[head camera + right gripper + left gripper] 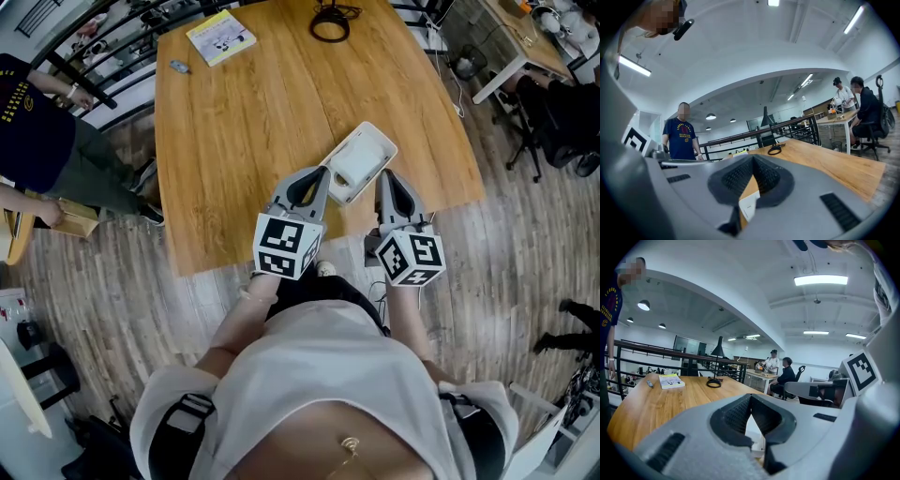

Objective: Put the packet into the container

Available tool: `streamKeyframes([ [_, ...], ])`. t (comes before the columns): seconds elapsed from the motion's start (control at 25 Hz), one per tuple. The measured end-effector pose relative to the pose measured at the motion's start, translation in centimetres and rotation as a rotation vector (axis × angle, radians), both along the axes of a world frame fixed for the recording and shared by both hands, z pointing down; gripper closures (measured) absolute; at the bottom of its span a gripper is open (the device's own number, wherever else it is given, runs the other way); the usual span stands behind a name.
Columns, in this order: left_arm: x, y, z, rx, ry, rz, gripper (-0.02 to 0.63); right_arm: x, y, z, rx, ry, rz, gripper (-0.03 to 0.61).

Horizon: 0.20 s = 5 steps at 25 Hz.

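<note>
- Grey left gripper (322, 176): jaws pressed together, nothing pinched.
- Grey right gripper (383, 176): same, tips meet, empty.
- Both tips sit just beside the near end of the white rounded-rectangle plastic container (379, 139), one per side. Contact or not: can't tell.
- Container: shallow, open top, close to the near counter edge. Flat white packet (354, 167) looks to be lying inside, near half; far half bare.
- Handling (my guess): packet light, thin, prob. soft and slick. Pinch an edge/corner, not the flat face. Container also light and will likely slide if nudged.
- Light wood counter (244, 141): yellow booklet (220, 37) and black cable coil (330, 23) at the far end, well apart from the container.
</note>
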<state>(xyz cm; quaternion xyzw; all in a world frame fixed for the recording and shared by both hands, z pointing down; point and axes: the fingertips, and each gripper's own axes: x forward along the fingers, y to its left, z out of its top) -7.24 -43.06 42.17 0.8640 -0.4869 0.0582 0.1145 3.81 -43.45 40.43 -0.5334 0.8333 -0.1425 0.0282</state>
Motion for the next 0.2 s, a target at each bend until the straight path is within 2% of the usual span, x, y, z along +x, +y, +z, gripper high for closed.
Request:
streamKeyframes([
  [0.2,-0.44,-0.18,-0.05,-0.005,-0.006,0.000,0.606,-0.49,-0.10,-0.18,-0.004,0.007,-0.009,0.568],
])
